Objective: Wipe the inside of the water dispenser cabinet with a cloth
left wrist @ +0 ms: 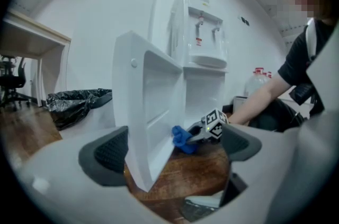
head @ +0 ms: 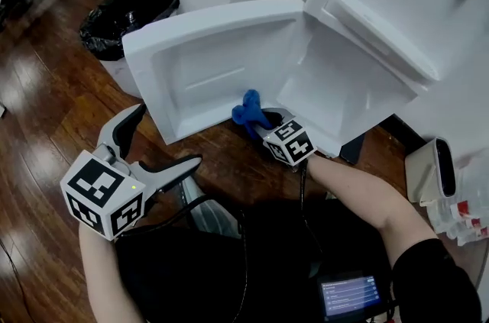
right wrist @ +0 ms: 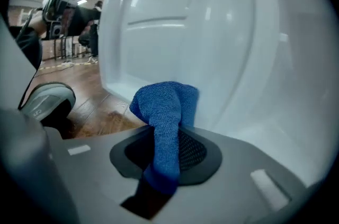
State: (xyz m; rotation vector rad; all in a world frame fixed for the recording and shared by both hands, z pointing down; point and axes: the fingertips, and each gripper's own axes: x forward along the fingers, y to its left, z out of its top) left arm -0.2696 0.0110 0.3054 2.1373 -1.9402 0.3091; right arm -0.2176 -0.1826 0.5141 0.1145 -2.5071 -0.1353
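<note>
Far left: black bin bag (head: 126, 16) on the wood floor (head: 46, 100), not part of the job.

Left claw (head: 166, 137) sits low at the front. Its jaws stand wide apart with nothing pinched. In the left gripper view the free edge of the open door (left wrist: 151, 112) lines up between the two pads (left wrist: 108, 151), but neither pad presses on it. Can't tell if it touches.

The door (head: 214, 62) is white moulded plastic, swung fully open with its inner panel facing the camera. Judged thin and light, on hinges, so it will probably swing away if wiped hard. Its free edge is the place to steady it, and the left claw is already there.

The cloth (head: 248, 111) is blue terry and sits low, at the bottom of the door's inner panel, near where the door meets the cabinet (head: 344, 85). It is just beside the plastic, but contact can't be confirmed.

Right claw (head: 263, 123) is clamped on the cloth. In the right gripper view the cloth (right wrist: 167, 112) is squeezed between the pads, with a folded wad sticking out in front.

Handling guess:
- The cloth is soft, light and limp, so nothing can break.
- It bunches and can drag out of the grip on a rough pull.
- Best hold is mid-fold, as here, with enough wad forward that cloth meets the wall, not the jaw tips.

Right of that, the cabinet interior is smooth, hard white plastic and looks slick, so an easy glide. The dispenser top (head: 397, 8) is above.
</note>
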